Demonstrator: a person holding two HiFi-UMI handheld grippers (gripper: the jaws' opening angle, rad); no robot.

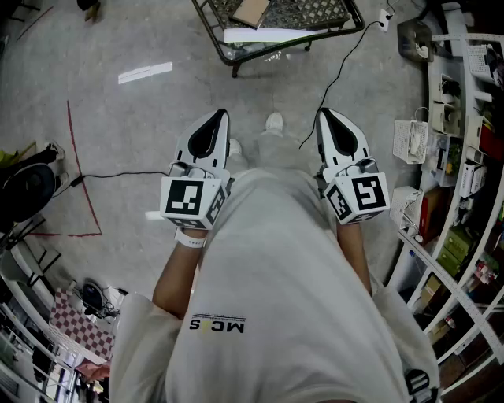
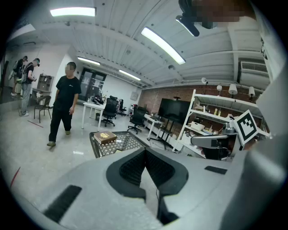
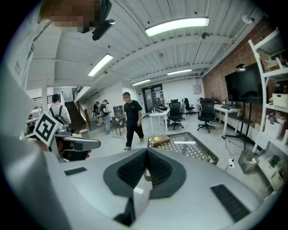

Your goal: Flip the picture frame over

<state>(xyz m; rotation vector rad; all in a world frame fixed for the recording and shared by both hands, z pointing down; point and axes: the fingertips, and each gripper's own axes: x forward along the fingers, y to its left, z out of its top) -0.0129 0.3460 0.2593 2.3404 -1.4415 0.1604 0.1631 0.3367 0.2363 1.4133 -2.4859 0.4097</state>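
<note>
both the left tongs (image 1: 220,116) and the right tongs (image 1: 324,114) are held shut and empty; the picture frame (image 1: 252,12) is seen well ahead on the mesh bench (image 1: 315,14), roughly between them.

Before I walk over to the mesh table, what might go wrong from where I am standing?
1. A black cable runs across the floor towards your feet; a step forward may snag it.
2. A person in black is walking beside the mesh table; your paths might cross.
3. The left gripper and right gripper are both shut and empty; unless opened first, they may shove the brown item, likely the frame, off the table.
</note>
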